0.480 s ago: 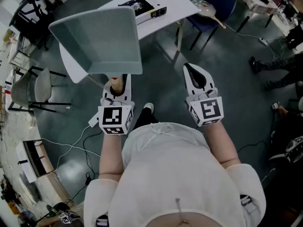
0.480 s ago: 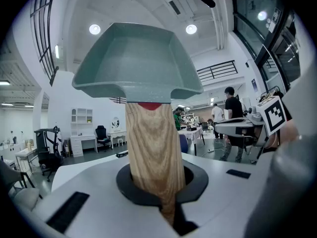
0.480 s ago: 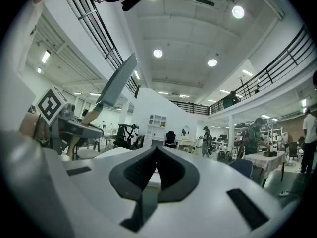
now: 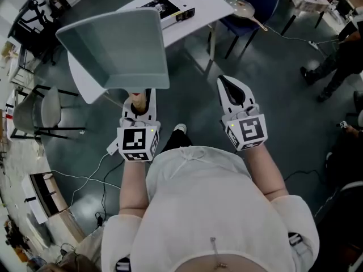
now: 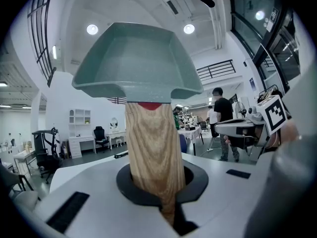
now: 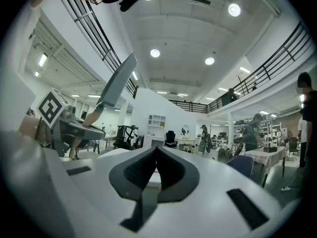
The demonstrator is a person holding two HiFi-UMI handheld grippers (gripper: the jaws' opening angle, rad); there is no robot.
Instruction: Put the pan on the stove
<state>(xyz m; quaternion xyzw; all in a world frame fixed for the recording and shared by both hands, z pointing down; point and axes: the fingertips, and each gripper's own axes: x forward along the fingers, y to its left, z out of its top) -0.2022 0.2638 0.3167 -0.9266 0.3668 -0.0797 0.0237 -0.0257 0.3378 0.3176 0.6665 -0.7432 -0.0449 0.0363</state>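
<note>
A grey-green square pan (image 4: 122, 47) with a wooden handle (image 4: 140, 100) is held up in the air, its bowl raised above my left gripper (image 4: 140, 98). In the left gripper view the pan (image 5: 136, 58) towers overhead. The handle (image 5: 151, 143) runs down between the pads of the left gripper (image 5: 157, 185), which is shut on it. My right gripper (image 4: 231, 86) hangs beside it at the same height, shut and empty (image 6: 156, 155). From the right gripper view the pan (image 6: 116, 86) shows edge-on at the left. A flat black appliance (image 4: 170, 7), possibly the stove, lies on the white table (image 4: 198, 10) beyond.
A blue chair (image 4: 261, 1) stands at the table's right end, with a round utensil (image 4: 243, 7) by it. A grey chair (image 4: 48, 103) stands at the left. Cables (image 4: 93, 171) trail over the dark floor. A person (image 4: 340, 44) stands at the far right.
The pan and both grippers stay as they were. Only the person at the far right has stepped into view.
</note>
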